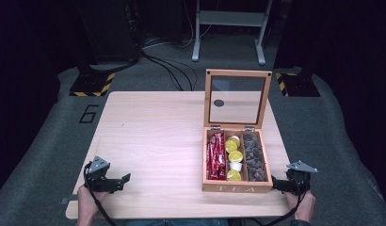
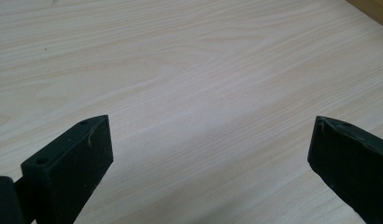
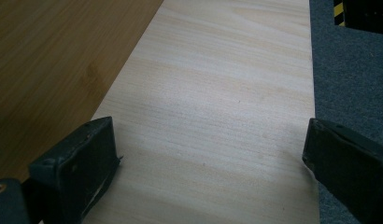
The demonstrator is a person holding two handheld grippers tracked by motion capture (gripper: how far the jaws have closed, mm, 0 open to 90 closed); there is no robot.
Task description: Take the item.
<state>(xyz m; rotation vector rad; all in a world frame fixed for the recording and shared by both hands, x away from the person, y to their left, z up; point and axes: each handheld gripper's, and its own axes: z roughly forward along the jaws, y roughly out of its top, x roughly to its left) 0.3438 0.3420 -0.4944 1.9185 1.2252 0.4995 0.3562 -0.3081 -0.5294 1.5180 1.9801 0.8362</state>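
Observation:
A wooden tea box (image 1: 237, 187) stands on the right half of the table with its glass lid (image 1: 236, 99) raised upright. Its three compartments hold red packets (image 1: 215, 156), yellow-topped cups (image 1: 234, 157) and dark round pieces (image 1: 254, 157). My left gripper (image 1: 126, 178) rests near the table's front left corner, open, over bare wood (image 2: 213, 121). My right gripper (image 1: 275, 184) sits at the front right, just right of the box, open. In the right gripper view (image 3: 210, 140) the box's brown side wall (image 3: 54, 60) fills the left.
The light wooden table (image 1: 153, 136) stands on grey carpet (image 1: 45, 141) marked with a "6". Black-and-yellow striped bases (image 1: 93, 84) and cables lie beyond the far edge. A grey metal frame (image 1: 229, 28) stands at the back. The table's right edge (image 3: 312, 70) is close to my right gripper.

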